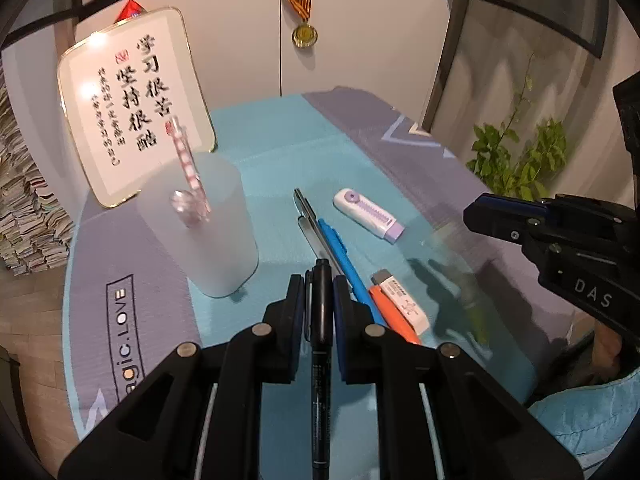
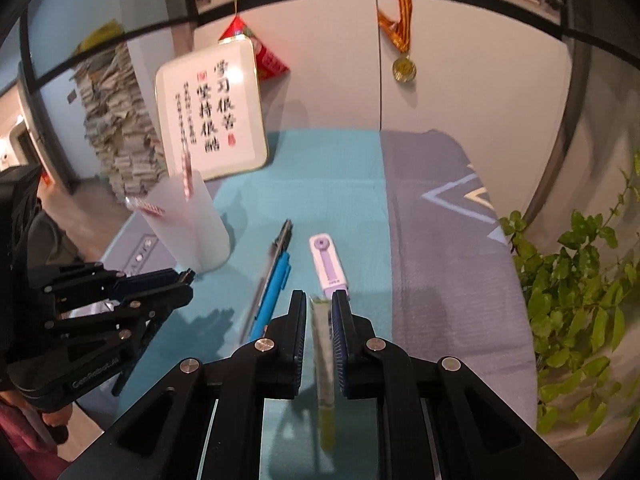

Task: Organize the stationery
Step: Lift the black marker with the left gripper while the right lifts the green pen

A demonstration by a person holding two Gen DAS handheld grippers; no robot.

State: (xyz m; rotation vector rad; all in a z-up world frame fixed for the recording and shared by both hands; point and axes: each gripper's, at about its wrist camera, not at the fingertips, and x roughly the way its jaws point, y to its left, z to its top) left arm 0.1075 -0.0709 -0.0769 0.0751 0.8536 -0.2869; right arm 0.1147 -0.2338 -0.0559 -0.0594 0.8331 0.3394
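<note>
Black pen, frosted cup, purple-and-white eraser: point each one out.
black pen (image 1: 321, 320), left wrist view, barrel between the left gripper's fingers.
frosted cup (image 1: 216, 232), left wrist view, its front wall.
purple-and-white eraser (image 2: 328, 260), right wrist view, middle of its body.

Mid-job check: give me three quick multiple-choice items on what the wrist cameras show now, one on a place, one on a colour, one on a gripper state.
1. Where is the pink striped pen?
A. Flat on the mat
B. Standing in the frosted cup
C. In the right gripper

2. What colour is the pen in the left gripper?
A. Black
B. Orange
C. Blue

3. What is the right gripper doing?
A. Open over the mat
B. Shut on nothing
C. Shut on a green pen

Answers: 1 B, its top rises above the cup rim. 2 A, the black pen lies between the pads. 3 C, the green pen runs between the pads.
</note>
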